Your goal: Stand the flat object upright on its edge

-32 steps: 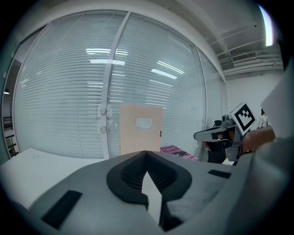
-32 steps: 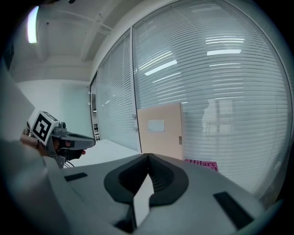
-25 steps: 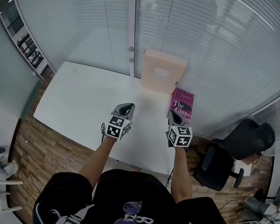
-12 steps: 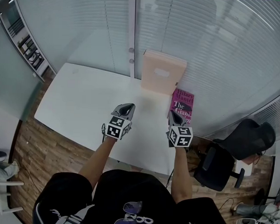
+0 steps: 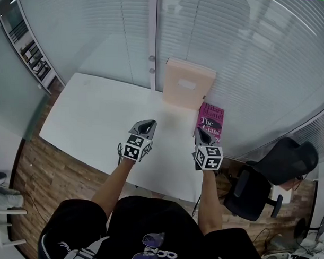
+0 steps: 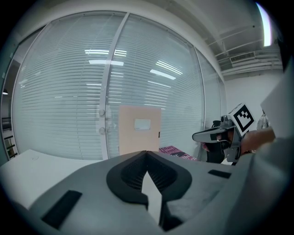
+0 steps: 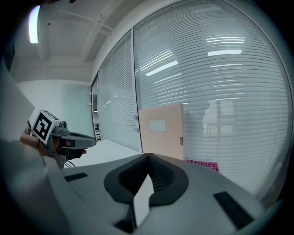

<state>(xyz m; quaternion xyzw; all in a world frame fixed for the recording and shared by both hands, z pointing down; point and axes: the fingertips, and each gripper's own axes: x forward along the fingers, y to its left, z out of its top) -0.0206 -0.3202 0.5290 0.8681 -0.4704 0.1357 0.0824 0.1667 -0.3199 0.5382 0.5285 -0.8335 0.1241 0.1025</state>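
The pink book lies flat on the white table, cover up, near the far right corner. Its cover bears large white and dark letters. It lies just beside the foot of the beige folder, which stands upright.

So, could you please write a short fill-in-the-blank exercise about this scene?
1. The pink book lies ___ on the white table.
2. The beige board stands ___ against the glass wall.
3. The jaws of the left gripper and the right gripper are both ___.
Missing words: flat; upright; shut.
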